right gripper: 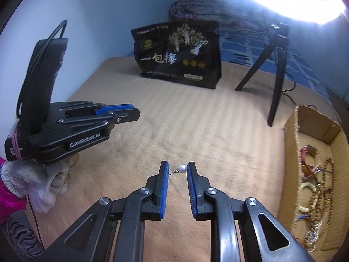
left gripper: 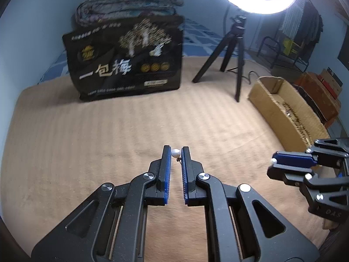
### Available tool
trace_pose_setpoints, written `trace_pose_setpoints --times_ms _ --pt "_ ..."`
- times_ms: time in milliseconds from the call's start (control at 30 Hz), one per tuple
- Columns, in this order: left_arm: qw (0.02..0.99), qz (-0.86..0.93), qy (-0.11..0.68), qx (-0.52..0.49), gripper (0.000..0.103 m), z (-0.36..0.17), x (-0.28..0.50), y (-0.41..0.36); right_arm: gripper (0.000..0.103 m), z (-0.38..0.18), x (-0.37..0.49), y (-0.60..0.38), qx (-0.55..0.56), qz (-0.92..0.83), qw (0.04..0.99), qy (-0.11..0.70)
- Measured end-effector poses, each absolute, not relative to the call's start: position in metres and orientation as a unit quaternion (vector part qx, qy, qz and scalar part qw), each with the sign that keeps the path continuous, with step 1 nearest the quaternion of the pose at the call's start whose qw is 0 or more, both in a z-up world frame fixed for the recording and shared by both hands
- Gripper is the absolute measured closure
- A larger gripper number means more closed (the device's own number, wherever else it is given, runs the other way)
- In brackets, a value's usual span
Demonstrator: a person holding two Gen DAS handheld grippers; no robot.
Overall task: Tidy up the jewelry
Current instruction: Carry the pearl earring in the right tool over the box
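Pearl earrings [left gripper: 175, 152] [right gripper: 182, 168] were barely pinched at both grippers' [left gripper: 175, 151] [right gripper: 177, 167] fingertips lower-centre, so either could've slipped before reaching the cardboard box [right gripper: 291, 152].

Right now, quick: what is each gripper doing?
Left gripper: shut on a white pearl earring.
Right gripper: shut on a second pearl earring.

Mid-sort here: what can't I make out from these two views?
Left wrist view: cardboard box interior, mostly hidden by its near wall.
Right wrist view: the box's right side, cut off by the frame edge.
Right wrist view: left gripper seen side-on, so its grasp is hidden.
Left wrist view: black bag small print, blurred.
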State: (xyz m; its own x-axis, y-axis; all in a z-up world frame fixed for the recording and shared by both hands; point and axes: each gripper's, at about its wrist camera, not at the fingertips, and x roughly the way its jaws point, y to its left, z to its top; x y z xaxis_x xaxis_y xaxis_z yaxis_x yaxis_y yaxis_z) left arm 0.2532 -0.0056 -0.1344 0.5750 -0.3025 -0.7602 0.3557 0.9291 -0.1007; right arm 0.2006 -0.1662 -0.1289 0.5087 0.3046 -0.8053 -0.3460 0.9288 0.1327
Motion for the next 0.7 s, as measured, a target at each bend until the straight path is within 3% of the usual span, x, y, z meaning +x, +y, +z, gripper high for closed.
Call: trace_pose_setpoints --times_ms 700 --pt "0.884 -0.254 0.391 0.047 0.096 -0.093 0.208 -0.094 0.087 -0.091 0.174 -0.253 -0.001 0.12 0.895 0.429"
